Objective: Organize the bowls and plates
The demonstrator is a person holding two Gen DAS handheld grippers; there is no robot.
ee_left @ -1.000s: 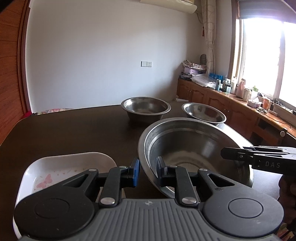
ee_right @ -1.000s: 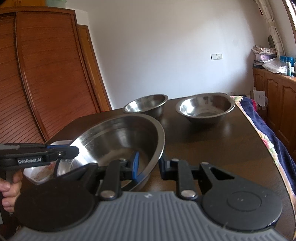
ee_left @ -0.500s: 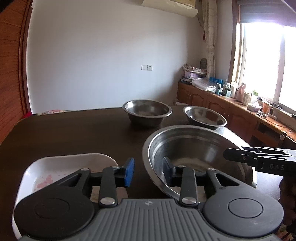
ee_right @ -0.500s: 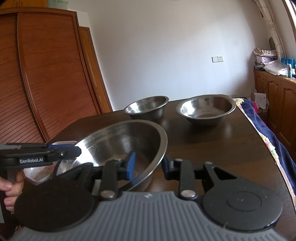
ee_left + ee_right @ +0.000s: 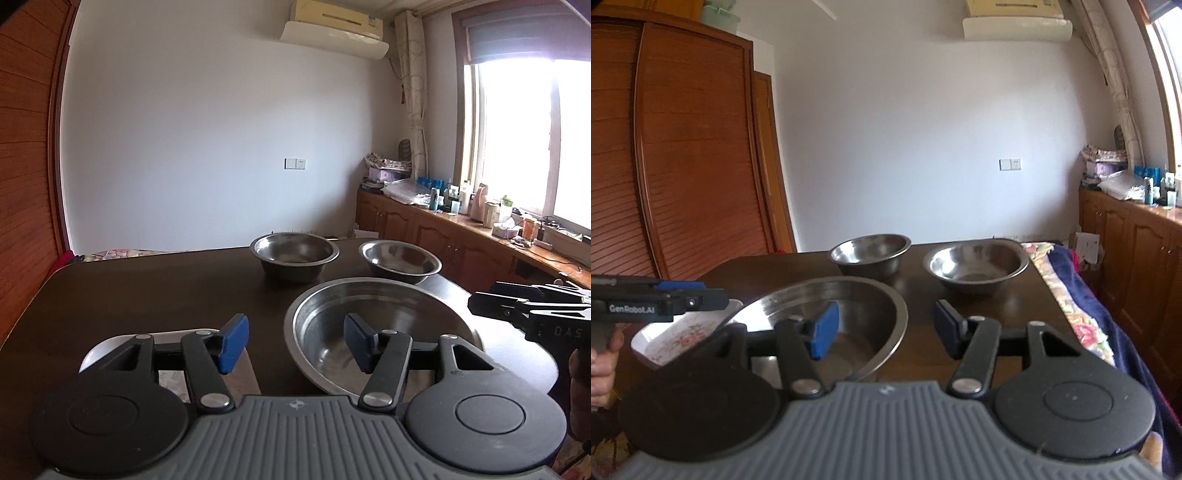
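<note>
Here a large shallow steel basin sits on the dark wooden table, with a white floral rectangular dish just beside it and two smaller steel bowls farther back. The left tongs and right tongs each straddle the basin's rim, jaws opening, pads clear of the metal. Both point slightly downward from opposite sides.

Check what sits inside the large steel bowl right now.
The large steel bowl looks empty: only bare metal shows inside. The left tool's finger and body cover the near part of its floor, so that part cannot be checked.
</note>
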